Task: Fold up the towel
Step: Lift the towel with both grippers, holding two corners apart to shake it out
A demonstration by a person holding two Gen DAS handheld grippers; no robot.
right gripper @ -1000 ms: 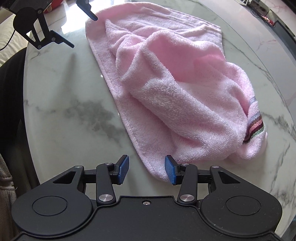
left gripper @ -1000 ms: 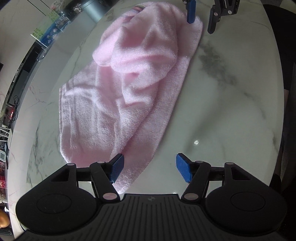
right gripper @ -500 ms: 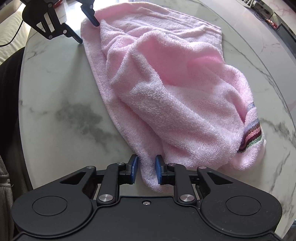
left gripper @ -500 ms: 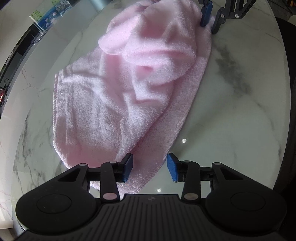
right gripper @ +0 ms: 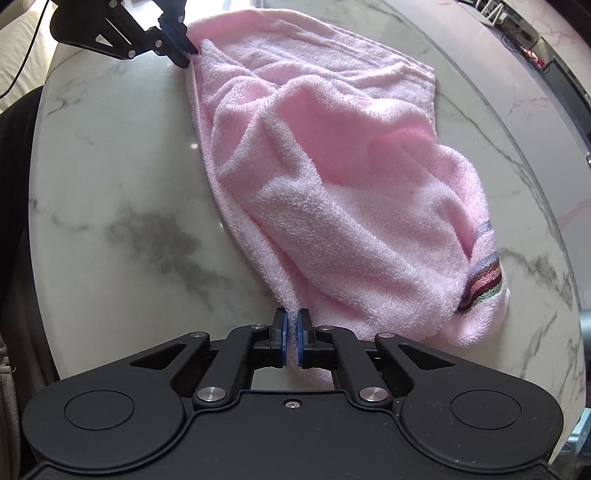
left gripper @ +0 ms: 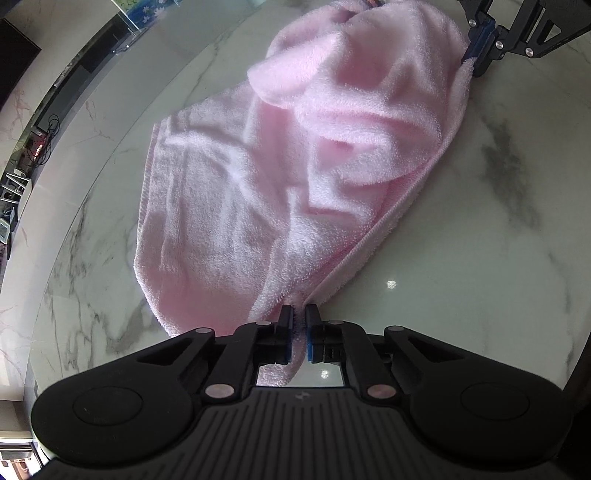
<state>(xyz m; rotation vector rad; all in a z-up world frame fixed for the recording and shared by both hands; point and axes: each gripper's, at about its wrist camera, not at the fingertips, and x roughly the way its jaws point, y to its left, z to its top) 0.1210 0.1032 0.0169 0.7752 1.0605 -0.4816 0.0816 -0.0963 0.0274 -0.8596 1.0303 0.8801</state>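
Towel (left gripper: 295, 177) lies rumpled on the marble table (left gripper: 480, 258). Left tool (left gripper: 299, 332) pinches one corner. Right tool (right gripper: 291, 332) pinches another.

Bare marble beside the towel

In my left wrist view the white veined marble tabletop (left gripper: 480, 229) lies open on the right; the rumpled pink terry towel (left gripper: 295, 177) fills the left and far side.

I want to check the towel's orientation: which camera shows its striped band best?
The right wrist view: the striped band shows plainly on the pink towel, at the bunched end on the right. The left wrist view shows only a sliver of it at the top edge.
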